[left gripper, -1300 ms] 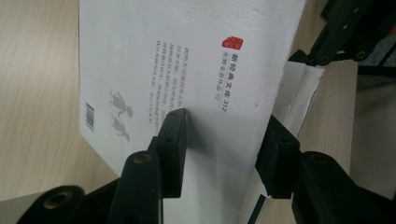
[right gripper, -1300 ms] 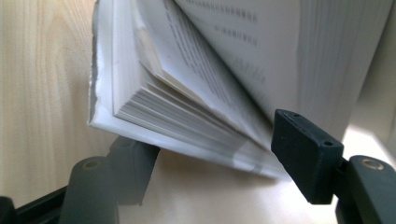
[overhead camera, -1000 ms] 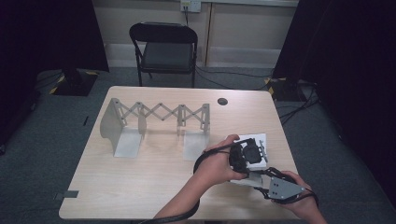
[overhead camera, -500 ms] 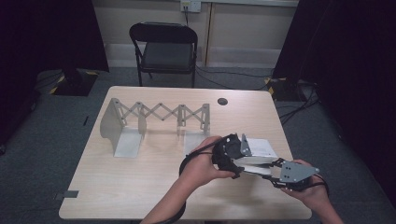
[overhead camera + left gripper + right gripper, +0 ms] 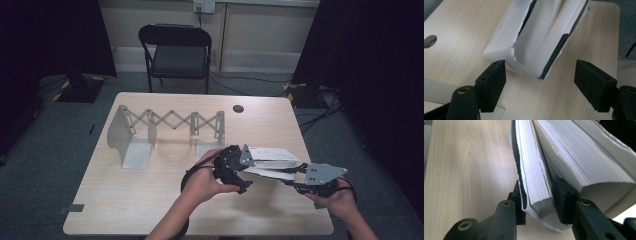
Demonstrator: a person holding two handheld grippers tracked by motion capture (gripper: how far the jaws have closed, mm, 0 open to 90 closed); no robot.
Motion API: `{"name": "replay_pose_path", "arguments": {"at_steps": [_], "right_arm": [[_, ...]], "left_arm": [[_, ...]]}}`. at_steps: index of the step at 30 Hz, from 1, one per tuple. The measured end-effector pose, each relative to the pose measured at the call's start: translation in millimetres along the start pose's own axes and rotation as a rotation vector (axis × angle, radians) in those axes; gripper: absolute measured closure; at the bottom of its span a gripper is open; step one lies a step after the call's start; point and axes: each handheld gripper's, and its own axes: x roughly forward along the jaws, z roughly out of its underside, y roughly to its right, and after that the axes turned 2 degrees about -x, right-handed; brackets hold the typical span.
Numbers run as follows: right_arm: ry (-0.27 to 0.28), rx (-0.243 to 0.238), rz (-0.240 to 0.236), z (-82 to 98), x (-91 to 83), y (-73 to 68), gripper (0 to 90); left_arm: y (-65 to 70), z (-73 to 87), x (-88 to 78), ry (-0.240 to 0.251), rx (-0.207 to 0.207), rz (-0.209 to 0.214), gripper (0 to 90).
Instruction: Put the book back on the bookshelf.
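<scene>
While clamped by right gripper (image 5: pixel 536 216), book (image 5: pixel 270 162) off table (image 5: pixel 150 200), right of centre.
Left gripper (image 5: pixel 540 82) just widened, clasping nothing; expanding rack (image 5: pixel 165 130), upper left, awaiting book.

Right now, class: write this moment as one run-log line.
left tongs: open, jaws just widened, off the book | right tongs: clamped on lower pages, book fanned | expanding rack: untouched behind

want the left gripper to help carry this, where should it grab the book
Probably the free end of the book, opposite the right gripper, which already clamps one section of pages. Come in along the table from the left, one jaw under the cover, one on top: the pages fan apart, so pinch the full thickness.
</scene>
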Motion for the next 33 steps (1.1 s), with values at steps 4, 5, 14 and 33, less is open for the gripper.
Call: {"name": "replay_pose_path", "arguments": {"at_steps": [4,5,14,33], "right_arm": [[-0.002,0.014,-0.01,-1.5,-1.4,3.6,66.7],[-0.007,0.008,-0.012,-2.6,-1.7,4.4,66.9],[-0.024,0.014,-0.021,-7.1,-2.9,9.8,67.5],[-0.017,0.04,-0.018,-13.6,-11.0,14.7,71.4]], "left_arm": [[0.5,9.2,3.9,-0.007,-0.015,0.023,26.3],[0.7,10.9,4.7,-0.011,-0.012,0.026,26.4],[-0.8,40.8,20.4,-0.017,-0.067,0.048,26.7],[-4.9,88.9,35.7,-0.054,-0.141,0.047,23.2]]}}
